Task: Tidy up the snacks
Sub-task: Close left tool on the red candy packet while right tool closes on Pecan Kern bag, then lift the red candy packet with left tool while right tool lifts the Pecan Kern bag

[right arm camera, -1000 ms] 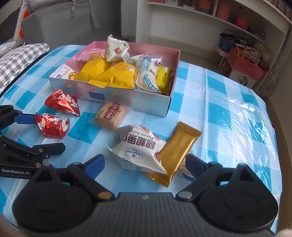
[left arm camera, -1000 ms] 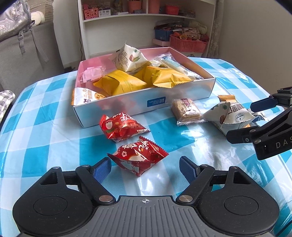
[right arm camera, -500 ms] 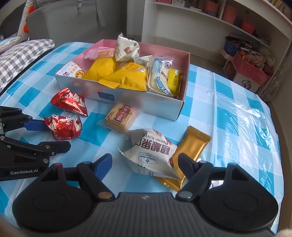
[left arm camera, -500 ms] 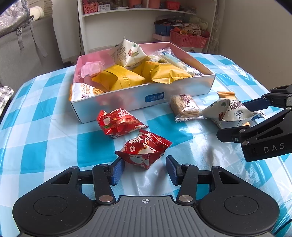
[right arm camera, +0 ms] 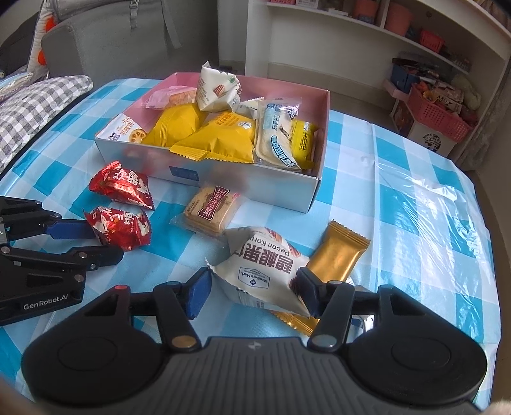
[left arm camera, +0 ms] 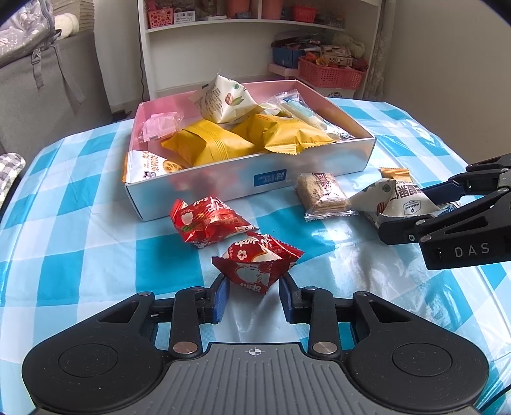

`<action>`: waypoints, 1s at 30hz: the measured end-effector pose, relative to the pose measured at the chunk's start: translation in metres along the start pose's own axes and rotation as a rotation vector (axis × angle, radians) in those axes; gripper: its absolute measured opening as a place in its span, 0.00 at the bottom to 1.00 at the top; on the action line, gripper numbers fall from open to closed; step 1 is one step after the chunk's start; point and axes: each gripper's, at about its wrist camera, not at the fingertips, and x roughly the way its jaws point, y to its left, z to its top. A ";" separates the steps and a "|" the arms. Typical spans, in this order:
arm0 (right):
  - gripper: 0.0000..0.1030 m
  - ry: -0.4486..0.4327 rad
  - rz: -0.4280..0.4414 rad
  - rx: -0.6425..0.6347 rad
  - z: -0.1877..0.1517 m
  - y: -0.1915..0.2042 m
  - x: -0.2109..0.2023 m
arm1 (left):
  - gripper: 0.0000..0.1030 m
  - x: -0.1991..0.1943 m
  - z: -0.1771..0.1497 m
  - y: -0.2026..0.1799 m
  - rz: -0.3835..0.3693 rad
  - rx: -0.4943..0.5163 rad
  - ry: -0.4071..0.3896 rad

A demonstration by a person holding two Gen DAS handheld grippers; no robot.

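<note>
A red snack packet (left arm camera: 255,265) lies on the blue-checked tablecloth between the blue pads of my left gripper (left arm camera: 252,293). Its jaws are closing and both pads press the packet's sides, bunching it up. A white pecan packet (right arm camera: 265,265) sits between the pads of my right gripper (right arm camera: 252,287). Those jaws are closing too and touch it on both sides. A second red packet (left arm camera: 207,223), a wrapped biscuit (right arm camera: 212,207) and a gold bar (right arm camera: 338,255) lie loose in front of the box (left arm camera: 223,182), which holds several yellow and white packets.
The two grippers stand side by side, the right gripper (left arm camera: 405,210) to the right of the left gripper (right arm camera: 107,242). Behind the table are a white shelf (left arm camera: 255,25), a red basket (left arm camera: 332,73), a grey sofa (right arm camera: 95,38) and a checked cushion (right arm camera: 32,111).
Both grippers have closed in from wide open onto their packets: the left on the near red packet, the right on the white pecan packet. The red packet has bunched up. Neither hand has shifted.
</note>
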 end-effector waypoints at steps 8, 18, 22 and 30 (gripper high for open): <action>0.33 0.009 0.020 0.026 0.004 -0.003 -0.004 | 0.21 -0.003 0.001 -0.003 -0.033 0.016 0.007; 0.65 0.026 0.029 0.031 0.003 0.000 -0.002 | 0.70 0.001 0.005 -0.005 -0.028 0.000 -0.045; 0.67 0.019 0.021 0.038 0.007 0.001 0.001 | 0.67 0.006 0.012 -0.008 0.005 -0.026 -0.048; 0.39 0.015 0.014 0.055 0.011 -0.001 0.006 | 0.37 0.008 0.017 -0.010 0.013 -0.052 -0.037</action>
